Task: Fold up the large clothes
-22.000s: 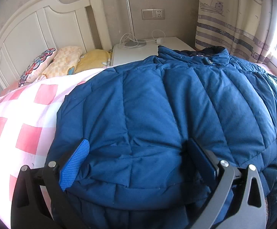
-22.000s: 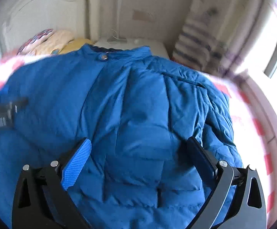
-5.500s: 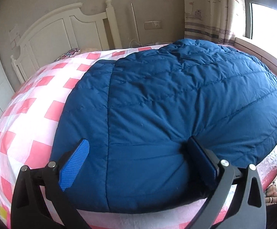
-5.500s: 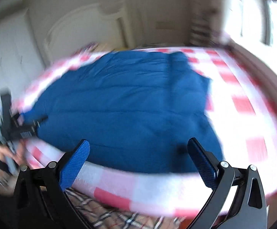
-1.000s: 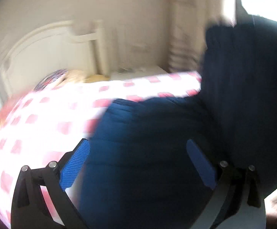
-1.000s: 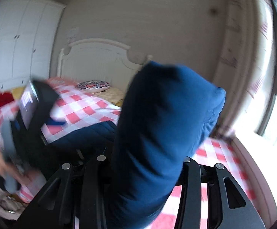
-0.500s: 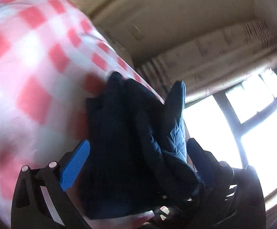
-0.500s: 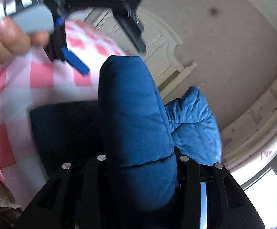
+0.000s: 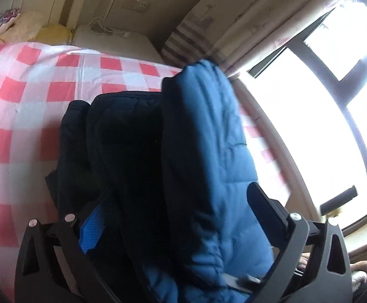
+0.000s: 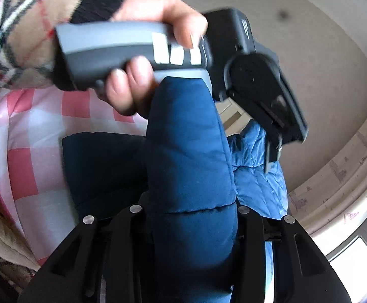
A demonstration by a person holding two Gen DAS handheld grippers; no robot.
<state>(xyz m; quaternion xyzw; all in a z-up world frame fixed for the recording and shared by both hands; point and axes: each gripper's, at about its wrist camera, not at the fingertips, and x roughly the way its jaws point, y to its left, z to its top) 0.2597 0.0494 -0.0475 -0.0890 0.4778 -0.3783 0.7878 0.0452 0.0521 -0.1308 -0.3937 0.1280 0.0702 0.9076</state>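
The blue puffer jacket (image 9: 203, 156) is lifted off the bed and hangs bunched between my grippers. In the left wrist view my left gripper (image 9: 180, 217) is open, with the thick jacket fold lying between its spread fingers (image 9: 91, 229). In the right wrist view my right gripper (image 10: 191, 217) is shut on a thick roll of the jacket (image 10: 188, 156), which stands up between its arms. The rest of the jacket (image 10: 102, 169) trails down onto the bed. The left gripper's body (image 10: 256, 83) and the hand holding it show above the jacket.
The bed has a pink and white checked sheet (image 9: 26, 96). Pillows (image 9: 4, 25) and a white nightstand (image 9: 115, 43) stand at the head. A striped curtain (image 9: 186, 40) and a bright window (image 9: 335, 116) are on the right. The person's plaid sleeve (image 10: 19, 30) is at upper left.
The left gripper has moved in around the raised jacket fold, so the fold now lies between its fingers. The right gripper still holds the jacket roll; the left hand now looms closer over it.
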